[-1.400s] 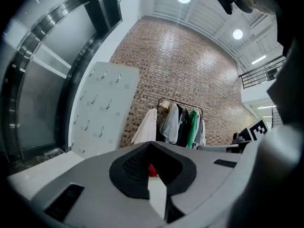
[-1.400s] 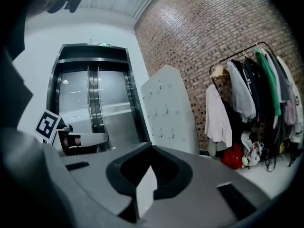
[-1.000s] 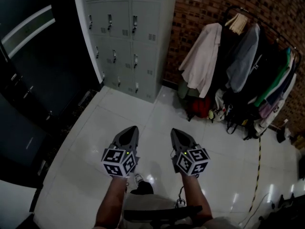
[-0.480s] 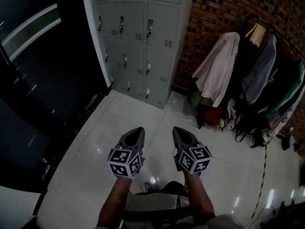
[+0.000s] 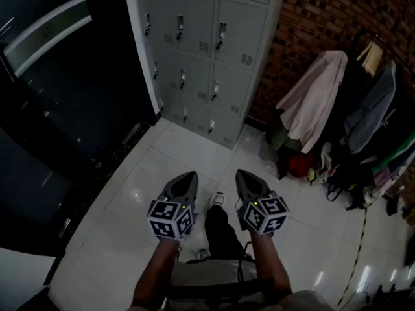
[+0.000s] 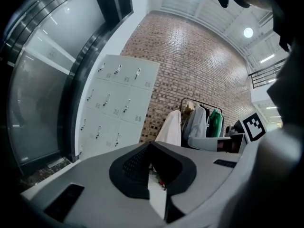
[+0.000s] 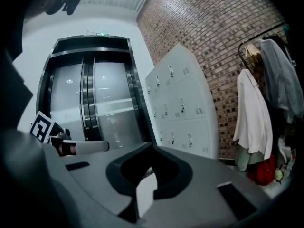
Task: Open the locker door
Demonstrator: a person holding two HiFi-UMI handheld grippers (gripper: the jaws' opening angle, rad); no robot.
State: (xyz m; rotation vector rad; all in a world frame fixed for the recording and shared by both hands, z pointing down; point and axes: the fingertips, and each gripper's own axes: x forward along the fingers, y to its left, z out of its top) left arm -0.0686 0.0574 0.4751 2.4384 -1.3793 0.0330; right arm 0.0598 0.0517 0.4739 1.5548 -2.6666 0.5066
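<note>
Straight ahead of you, at the top of the head view, the grey locker bank [image 5: 214, 57] stands against a brick wall [image 5: 324, 18]. Every door that shows is closed, and each has a small latch handle. The same bank fills the left of the left gripper view [image 6: 118, 108] and the middle of the right gripper view [image 7: 183, 108].

You hold both claws side by side over the white tiled floor [image 5: 142, 193], pointing toward the lockers and well apart from them. Your left claw [image 5: 187, 175] has its jaws together at the tips with nothing between them, as its own view shows [image 6: 151, 144]. Your right claw [image 5: 243, 173] is likewise closed and empty [image 7: 151, 146]. Neither claw touches a door or a handle.

Between the two claws, lower in the head view, your dark trouser leg [image 5: 222, 232] steps forward. To the right of the lockers a clothes rack [image 5: 369, 109] holds hanging garments, a pale coat [image 5: 314, 96] nearest the bank. Dark glass doors [image 5: 52, 96] run along the left.
</note>
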